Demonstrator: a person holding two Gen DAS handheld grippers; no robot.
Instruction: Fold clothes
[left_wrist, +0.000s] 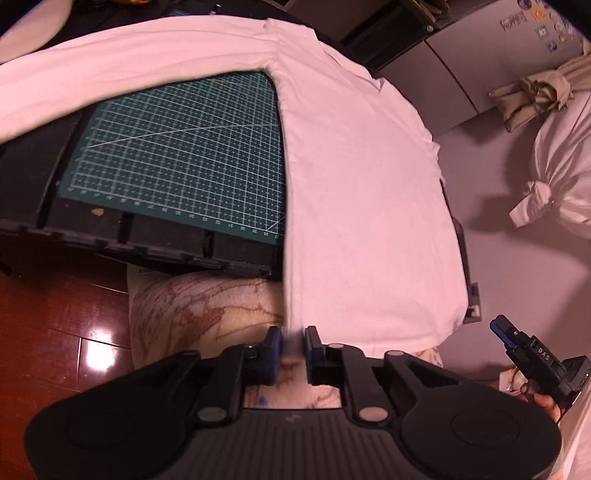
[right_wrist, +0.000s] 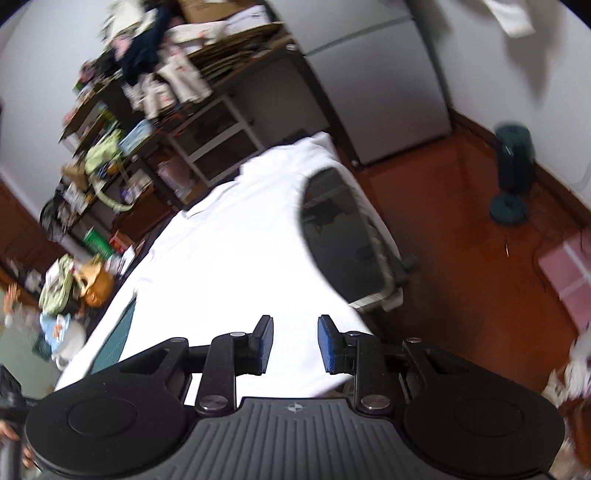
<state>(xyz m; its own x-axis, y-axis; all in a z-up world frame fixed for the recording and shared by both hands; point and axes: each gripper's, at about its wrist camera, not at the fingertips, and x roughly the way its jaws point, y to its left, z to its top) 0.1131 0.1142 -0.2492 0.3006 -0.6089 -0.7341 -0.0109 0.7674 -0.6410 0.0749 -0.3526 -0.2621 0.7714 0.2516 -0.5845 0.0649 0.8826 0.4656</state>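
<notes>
Here, left gripper (left_wrist: 292, 345) pinches the near edge of the white shirt (left_wrist: 362, 206); right gripper (right_wrist: 295, 343) hangs apart above it.
Keep the pinch firm, lift evenly, lay the edge flat on the mat (left_wrist: 177, 155).

White garment (left_wrist: 351, 184) ahead of left gripper (left_wrist: 291, 347); gripper body black, pads (left_wrist: 275, 341) blue. Cutting mat (left_wrist: 184, 155) forward-left: dark green, pale grid lines. Floor (right_wrist: 461, 229) right of right gripper (right_wrist: 295, 343): glossy red-brown; blanket (left_wrist: 207, 299) below left gripper: cream, brown streaks.
</notes>
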